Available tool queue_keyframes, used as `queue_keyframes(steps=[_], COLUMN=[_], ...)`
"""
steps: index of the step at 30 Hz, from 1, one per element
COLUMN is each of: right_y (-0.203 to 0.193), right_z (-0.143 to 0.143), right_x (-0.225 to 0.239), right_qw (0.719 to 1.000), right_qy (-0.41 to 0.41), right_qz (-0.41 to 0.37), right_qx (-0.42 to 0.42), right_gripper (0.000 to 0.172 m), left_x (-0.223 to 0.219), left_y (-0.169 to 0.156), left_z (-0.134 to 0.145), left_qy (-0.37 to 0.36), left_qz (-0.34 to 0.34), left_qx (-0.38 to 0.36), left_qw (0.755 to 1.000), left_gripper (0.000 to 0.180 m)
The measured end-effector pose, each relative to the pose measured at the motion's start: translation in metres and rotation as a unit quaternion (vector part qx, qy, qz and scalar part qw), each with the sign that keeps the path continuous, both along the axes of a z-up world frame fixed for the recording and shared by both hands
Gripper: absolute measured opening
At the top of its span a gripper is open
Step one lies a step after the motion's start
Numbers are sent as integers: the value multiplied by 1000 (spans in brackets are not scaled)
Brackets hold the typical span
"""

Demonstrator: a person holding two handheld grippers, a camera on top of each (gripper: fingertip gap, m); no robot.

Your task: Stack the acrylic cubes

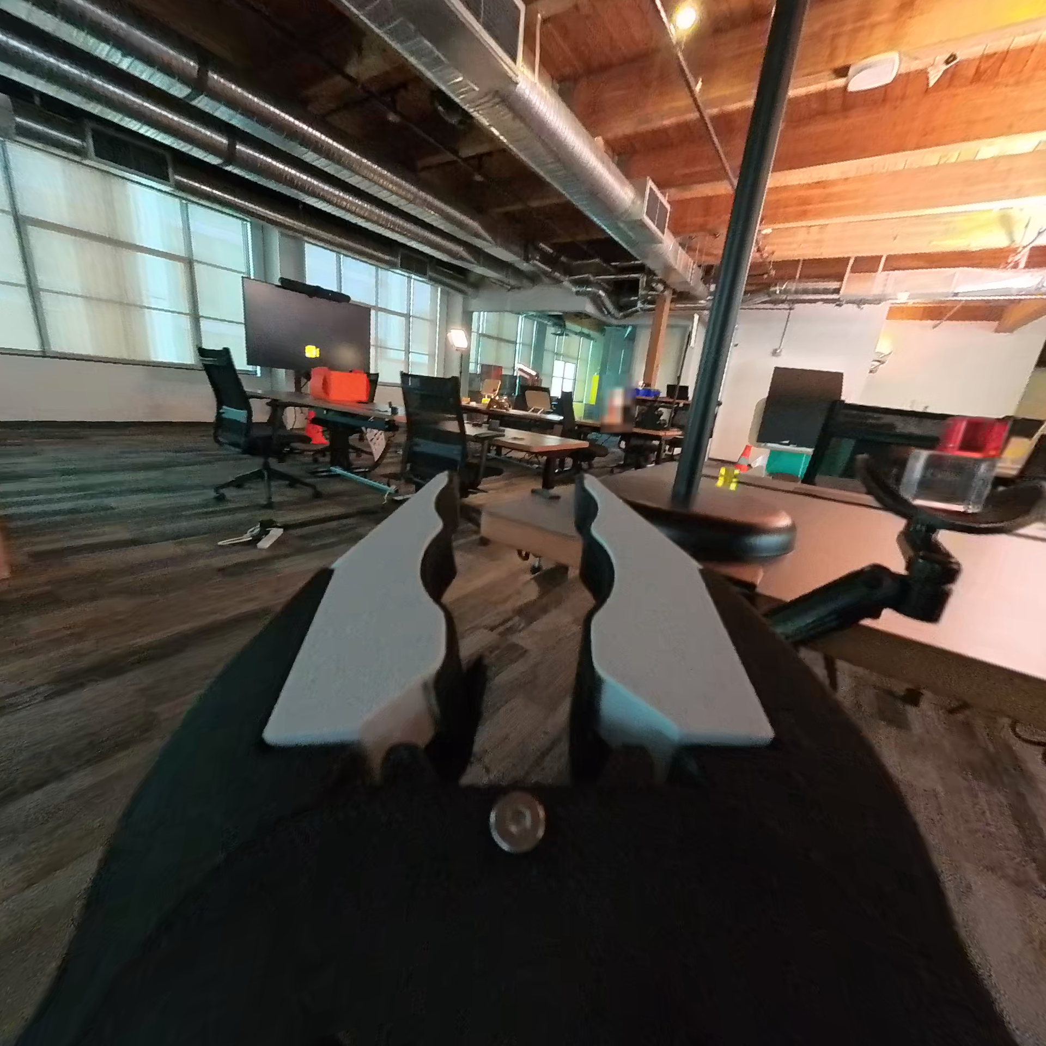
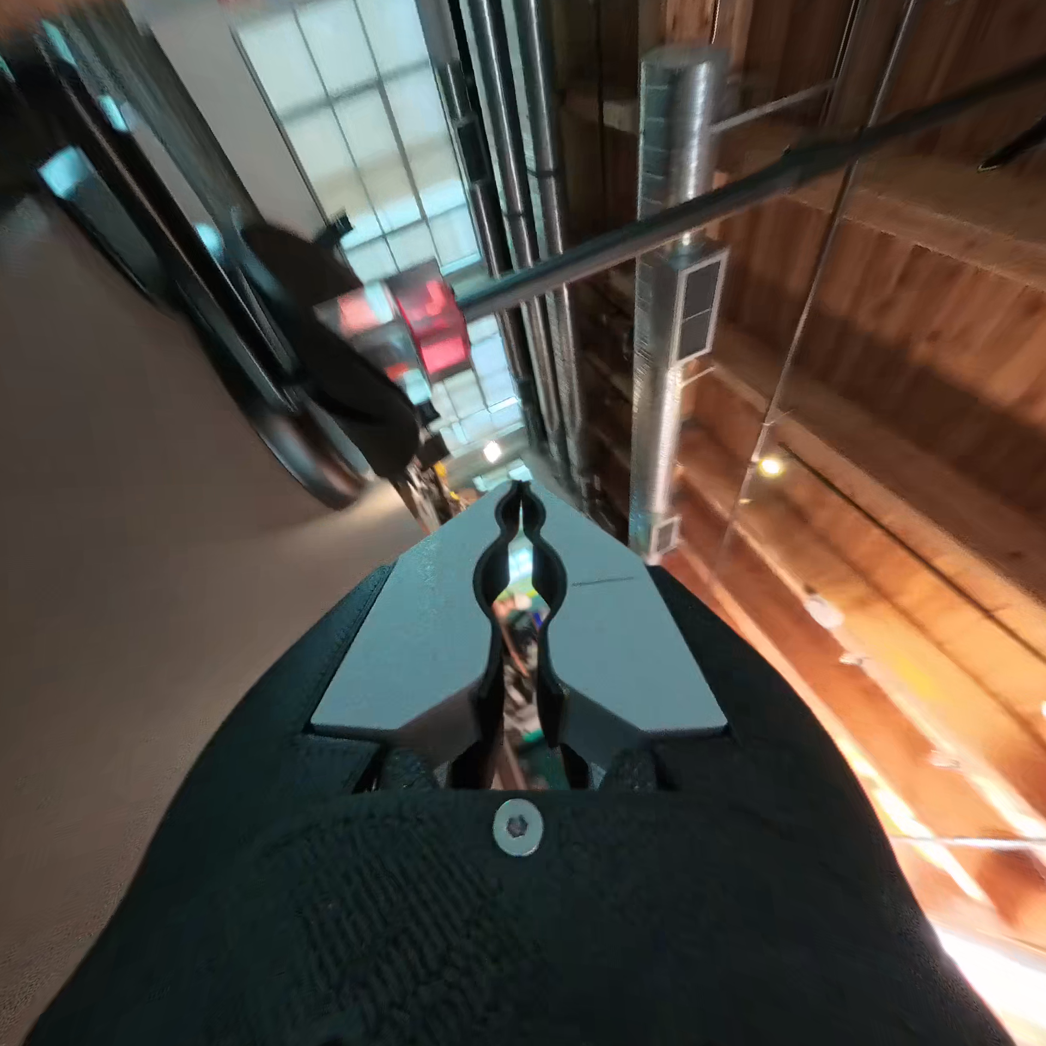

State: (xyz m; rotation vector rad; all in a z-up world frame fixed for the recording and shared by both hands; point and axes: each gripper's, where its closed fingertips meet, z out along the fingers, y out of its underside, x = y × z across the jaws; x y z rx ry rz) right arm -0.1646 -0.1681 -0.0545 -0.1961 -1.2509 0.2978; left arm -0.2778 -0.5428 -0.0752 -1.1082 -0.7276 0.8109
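Beside the brown desk (image 1: 934, 594), the left tool (image 1: 512, 492) hangs off the near edge with its grey fingers (image 1: 396, 566) parted and nothing between them; only carpeted floor and a low wooden platform (image 1: 526, 523) show through the gap. It points level into the office, so it seems carried at rest, not aimed at anything. Nearest on its right sits the round black base (image 1: 719, 523) of a stand, its black pole (image 1: 736, 254) rising toward the ceiling. Farther right, a clamped black bracket (image 1: 928, 557) cradles a clear block (image 1: 948, 481) with a red part (image 1: 973, 436) behind it.

The right tool (image 2: 519, 488) is clenched on nothing, its tips meeting on air. It is rolled sideways and tipped up, so the desk surface (image 2: 113, 509) fills its left side and wooden ceiling beams its right. No object is being handled in either view.
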Motion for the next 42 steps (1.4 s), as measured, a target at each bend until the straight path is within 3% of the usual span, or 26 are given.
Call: queue_keyframes(steps=[7,14,17,22,27,30,33,37,39,42], right_y=[9,23,25,16,-11,-28,-51,-136,-172,-192], right_z=[-8,-3,-3,-3,2,14,14,-27,-66,-136], right_x=[3,8,8,8,16,30,43,78,89,71], right_qw=[1000,999,998,999,997,993,989,971,965,957], right_qy=[-13,-17,-20,-23,-11,13,24,5,-34,-128], right_qz=[-2,2,8,19,79,116,145,224,258,243], right_qx=[2,-39,-58,-18,-10,-19,18,82,42,-93], right_gripper=[0,0,0,0,1,19,25,25,21,21], left_x=[24,47,55,68,77,83,81,67,59,44], left_y=[-18,24,30,18,-5,-21,-41,-67,-83,-112], left_z=[-15,-12,-6,2,7,5,-6,-40,-61,-93], left_qy=[-8,-25,-21,-15,-28,-42,-66,-118,-144,-183], left_qz=[-2,-101,-100,-84,-55,-50,-45,-34,-21,3], left_qx=[8,38,17,16,-6,-18,-15,-7,-4,1], left_qw=[1000,994,995,996,998,998,997,992,989,983], left_gripper=[44,50,51,51,55,49,46,47,49,52])
